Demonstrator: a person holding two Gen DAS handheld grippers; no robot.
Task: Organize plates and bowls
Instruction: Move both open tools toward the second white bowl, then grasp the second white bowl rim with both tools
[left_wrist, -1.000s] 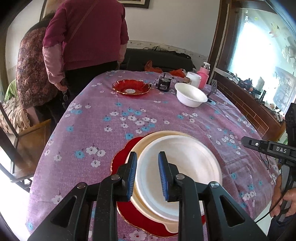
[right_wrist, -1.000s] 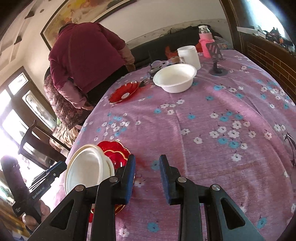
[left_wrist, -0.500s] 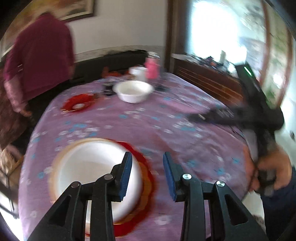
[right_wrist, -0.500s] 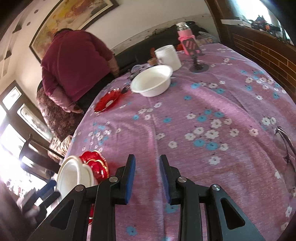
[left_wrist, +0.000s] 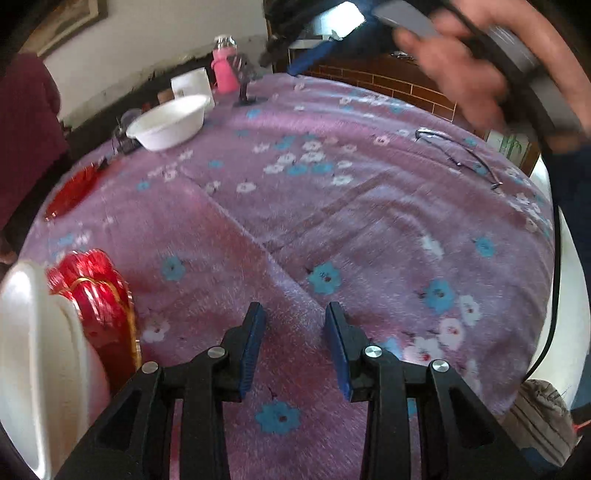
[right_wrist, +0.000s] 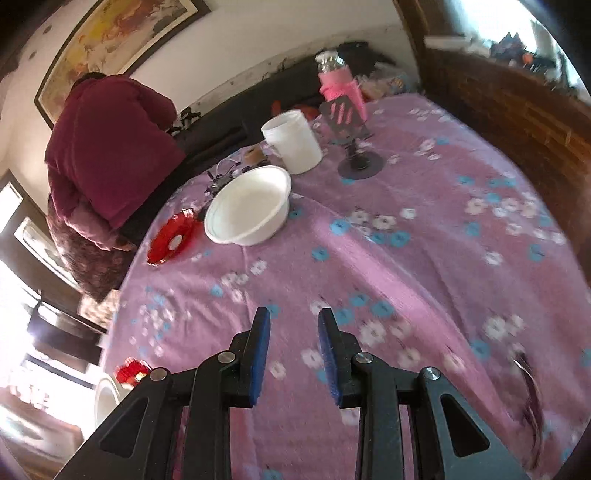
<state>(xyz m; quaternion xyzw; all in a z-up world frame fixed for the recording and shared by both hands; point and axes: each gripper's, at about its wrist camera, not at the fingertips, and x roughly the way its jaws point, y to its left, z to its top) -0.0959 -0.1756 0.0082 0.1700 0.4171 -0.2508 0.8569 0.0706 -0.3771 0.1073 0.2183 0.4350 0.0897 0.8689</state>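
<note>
A stack of a white plate (left_wrist: 33, 354) on a red plate (left_wrist: 99, 295) sits at the near left of the table; it also shows in the right wrist view (right_wrist: 107, 395). A white bowl (left_wrist: 168, 123) (right_wrist: 249, 205) and a small red dish (left_wrist: 72, 190) (right_wrist: 170, 236) stand at the far side. My left gripper (left_wrist: 293, 314) is open and empty over bare cloth, right of the stack. My right gripper (right_wrist: 293, 321) is open and empty over the cloth, short of the bowl.
A white cup (right_wrist: 293, 142), a pink bottle (right_wrist: 340, 86) and a black phone stand (right_wrist: 354, 147) stand behind the bowl. Glasses (left_wrist: 454, 149) lie on the purple flowered tablecloth (left_wrist: 369, 221). A person in maroon (right_wrist: 110, 147) stands at the far edge.
My left gripper has swung right, off the plate stack, which now sits at the view's left edge. My right gripper has moved forward toward the white bowl. Both stay open.
</note>
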